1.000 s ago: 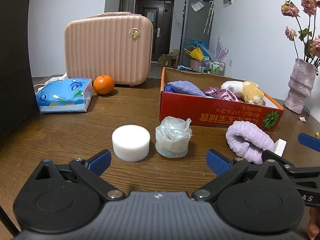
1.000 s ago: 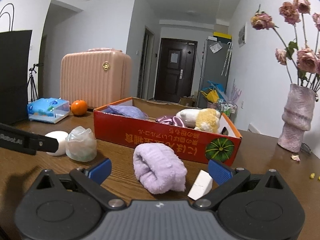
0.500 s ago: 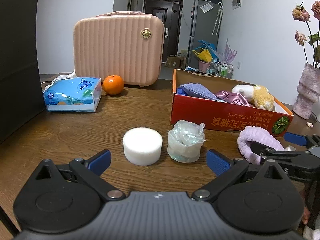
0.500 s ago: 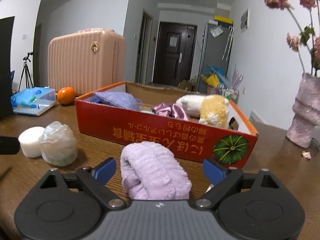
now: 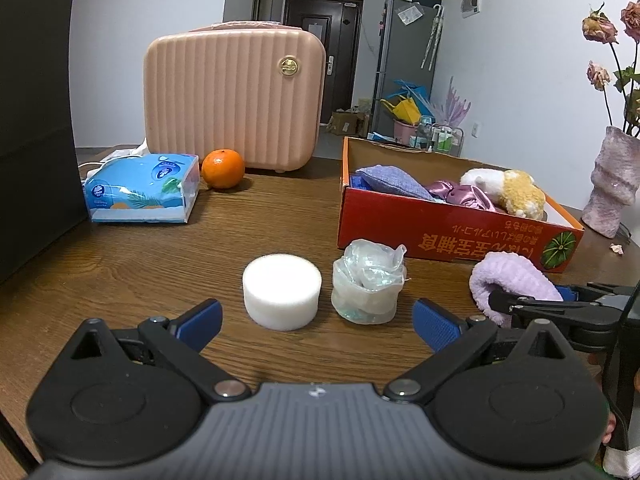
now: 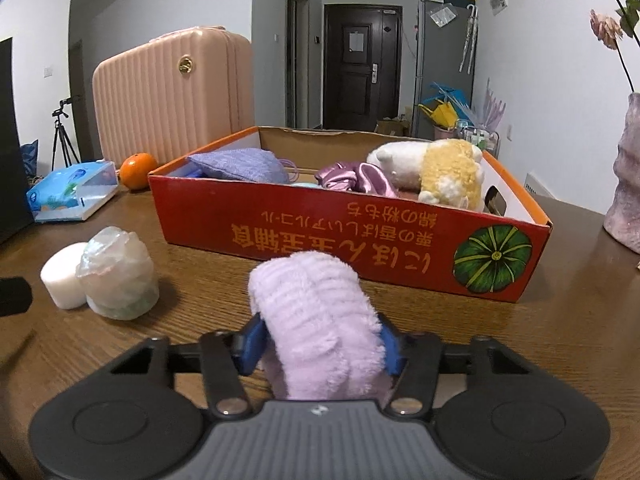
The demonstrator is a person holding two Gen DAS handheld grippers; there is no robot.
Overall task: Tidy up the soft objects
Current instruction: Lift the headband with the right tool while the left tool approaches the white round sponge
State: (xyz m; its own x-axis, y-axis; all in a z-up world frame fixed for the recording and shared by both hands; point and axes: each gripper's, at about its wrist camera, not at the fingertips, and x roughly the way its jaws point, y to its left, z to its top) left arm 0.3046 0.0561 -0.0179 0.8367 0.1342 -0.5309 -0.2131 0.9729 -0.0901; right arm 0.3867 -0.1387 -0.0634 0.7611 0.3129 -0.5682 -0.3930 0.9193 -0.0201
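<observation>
My right gripper (image 6: 320,344) has its jaws pinched around the near end of the lilac fleece roll (image 6: 316,312), which lies on the bench (image 5: 160,264) just in front of the red box (image 6: 360,232). It looks light, plush and squashy; I judge a grip across the middle of the bulk is safer than the loose end, which may unroll. My left gripper (image 5: 316,316) hangs spread, holding nothing, facing the white foam puck (image 5: 282,290) and the crumpled plastic bundle (image 5: 368,284).
</observation>
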